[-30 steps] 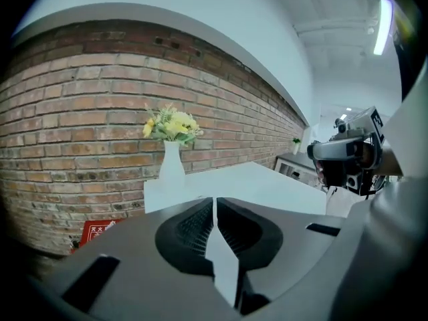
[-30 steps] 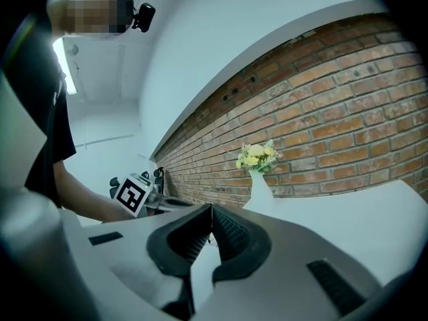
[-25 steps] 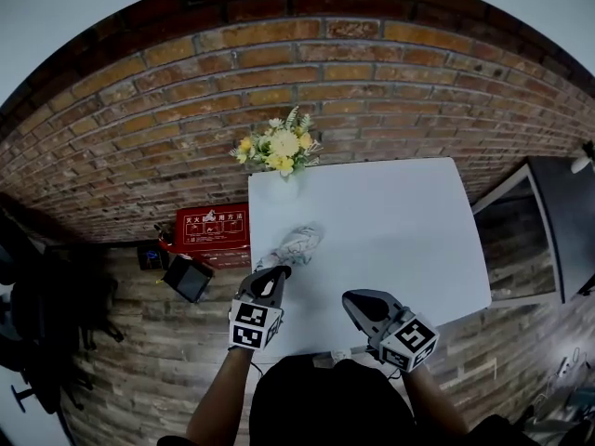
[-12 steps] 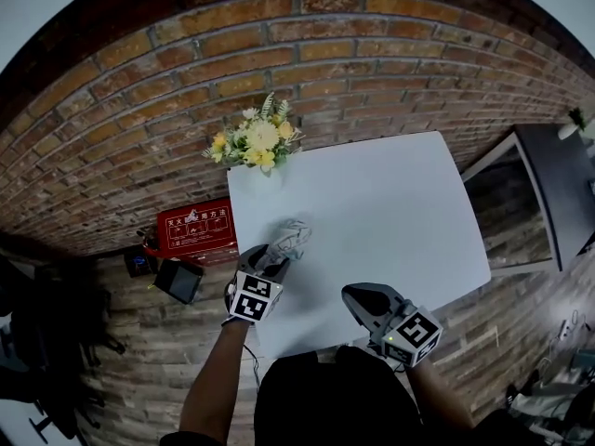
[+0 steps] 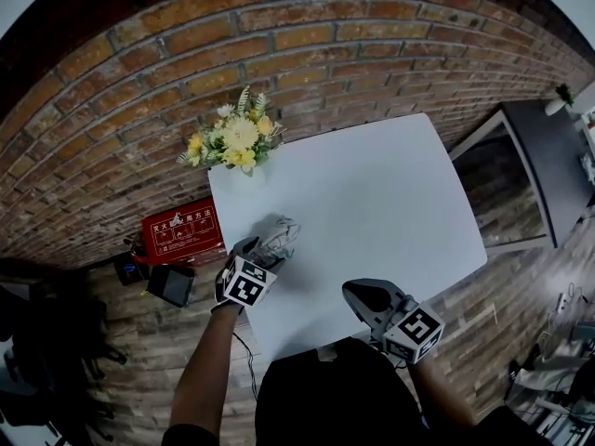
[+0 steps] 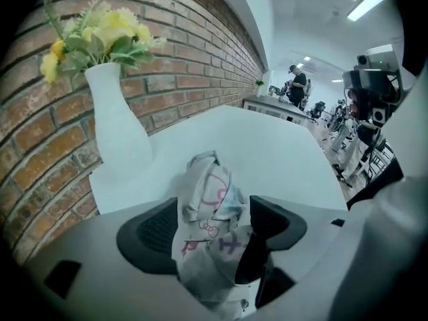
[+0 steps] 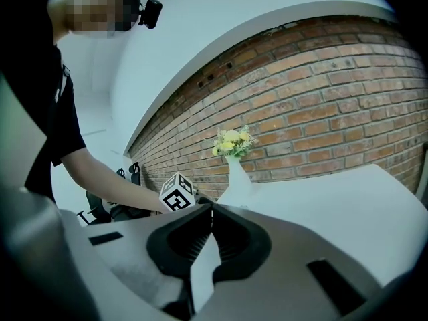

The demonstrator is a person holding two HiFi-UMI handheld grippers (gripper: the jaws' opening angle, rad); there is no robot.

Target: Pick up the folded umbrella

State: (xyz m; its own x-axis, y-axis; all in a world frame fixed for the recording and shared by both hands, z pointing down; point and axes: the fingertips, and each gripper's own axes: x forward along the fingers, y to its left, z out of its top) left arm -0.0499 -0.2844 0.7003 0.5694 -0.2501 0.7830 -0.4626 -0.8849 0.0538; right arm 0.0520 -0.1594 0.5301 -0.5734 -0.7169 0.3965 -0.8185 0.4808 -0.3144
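Observation:
The folded umbrella (image 5: 278,241), a crumpled pale bundle with pink and blue prints, lies on the white table (image 5: 372,203) near its left edge. My left gripper (image 5: 257,250) has come down over the near end of it. In the left gripper view the umbrella (image 6: 208,223) lies between the two dark pads, and the jaws of the left gripper (image 6: 214,207) are opening, the left pad standing clear of the cloth. My right gripper (image 5: 359,292) hovers at the table's near edge, empty. In its own view the right gripper (image 7: 206,210) has its jaw tips together.
A white vase of yellow flowers (image 5: 231,143) stands at the table's far left corner, close behind the umbrella (image 6: 114,119). A brick wall runs behind. A red box (image 5: 181,233) and a black box (image 5: 170,284) sit on the floor left of the table. A dark cabinet (image 5: 544,170) stands at right.
My left gripper sank and moved forward over the umbrella's near end, and its jaws went from shut to wide. The right gripper stayed in place.

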